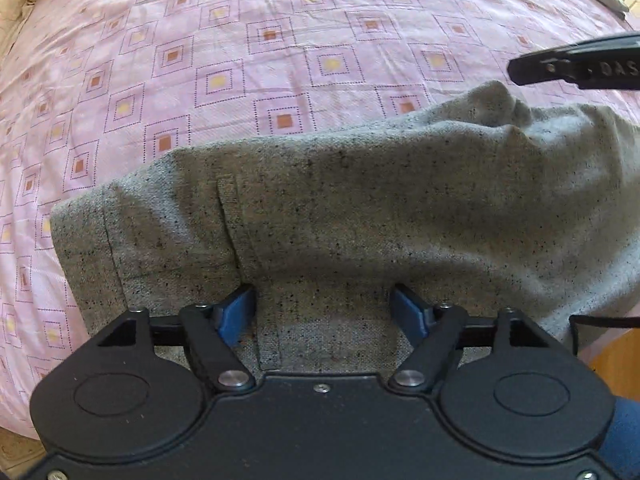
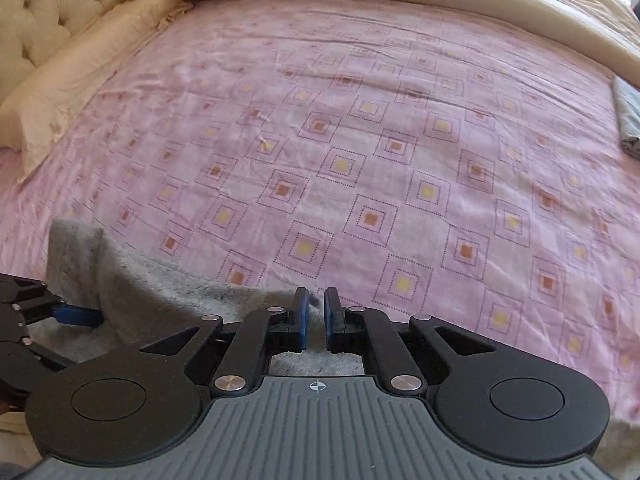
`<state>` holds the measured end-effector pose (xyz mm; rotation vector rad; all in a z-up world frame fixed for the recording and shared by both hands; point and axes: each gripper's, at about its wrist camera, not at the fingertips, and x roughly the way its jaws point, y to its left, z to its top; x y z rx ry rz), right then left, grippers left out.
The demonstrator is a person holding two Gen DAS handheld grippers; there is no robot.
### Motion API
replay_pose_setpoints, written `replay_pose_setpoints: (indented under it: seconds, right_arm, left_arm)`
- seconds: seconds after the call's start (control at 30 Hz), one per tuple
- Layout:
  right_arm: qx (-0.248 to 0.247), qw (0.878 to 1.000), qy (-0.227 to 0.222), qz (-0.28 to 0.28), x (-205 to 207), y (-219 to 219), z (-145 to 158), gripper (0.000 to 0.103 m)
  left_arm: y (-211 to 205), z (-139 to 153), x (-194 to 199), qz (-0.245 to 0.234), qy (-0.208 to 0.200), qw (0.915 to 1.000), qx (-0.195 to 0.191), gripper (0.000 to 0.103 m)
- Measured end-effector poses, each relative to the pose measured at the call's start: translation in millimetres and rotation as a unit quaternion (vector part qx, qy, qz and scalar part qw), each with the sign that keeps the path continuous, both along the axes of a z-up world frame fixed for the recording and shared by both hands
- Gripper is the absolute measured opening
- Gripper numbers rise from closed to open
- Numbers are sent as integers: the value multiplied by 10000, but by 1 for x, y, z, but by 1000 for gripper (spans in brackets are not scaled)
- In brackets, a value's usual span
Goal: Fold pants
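Pants (image 1: pixel 340 208): soft, light grey knit, limp, lying folded at the bed's (image 1: pixel 240 40) near edge. My left fingers (image 1: pixel 324 312) stand spread above the cloth, gripping nothing. My right fingers (image 2: pixel 315 320), at three o'clock, are nearly pressed together; whether they pinch cloth I cannot tell. Best hold: a hemmed edge.

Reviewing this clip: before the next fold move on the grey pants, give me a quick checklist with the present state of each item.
1. Left hand-held gripper released: ok, its blue pads stand apart over the grey pants, pressing on nothing.
2. Right hand-held gripper holds cloth: cannot tell; the pads are nearly together with grey fabric behind them, but a pinch is not clear.
3. Pants lie flat: not ok, the end near the right gripper is bunched.
4. Pants fully on the pink bedsheet: cannot tell, their near edge is hidden.
5. Room on the sheet ahead for folding: ok; only a folded grey item at the far edge.
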<state>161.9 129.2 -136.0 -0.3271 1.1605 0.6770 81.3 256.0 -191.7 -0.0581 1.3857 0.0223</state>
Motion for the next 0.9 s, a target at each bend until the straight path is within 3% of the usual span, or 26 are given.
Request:
replay_pose_setpoints:
  seconds: [0.13,0.27,0.33,0.5,0.73,0.9]
  right_arm:
    - [6,9993,371,99,2,4,-16,8]
    - [246,9944,995,251,-9,-2,-22,12]
    - [376,9943,965,259,-14,-7,-19,23]
    - [406,9949,920,-15,-2,-7,-19,23]
    - [211,9944,977,337,17,13,-35,24]
    - [411,9913,1216,277,25,5,-37,24]
  left_arm:
    - [-9,-2,-4,-35,-93,9999,75,85]
    - [6,3,-9,198,-183,9992,-298,85]
    - [17,6,-11,339,-181,9978,-540,85]
    - [34,8,-8,645,-89,9932,-963,85]
    - [33,9,-5,506,-75,9943,-934,86]
    - [30,7,-5,419,-65,9950,-907,86]
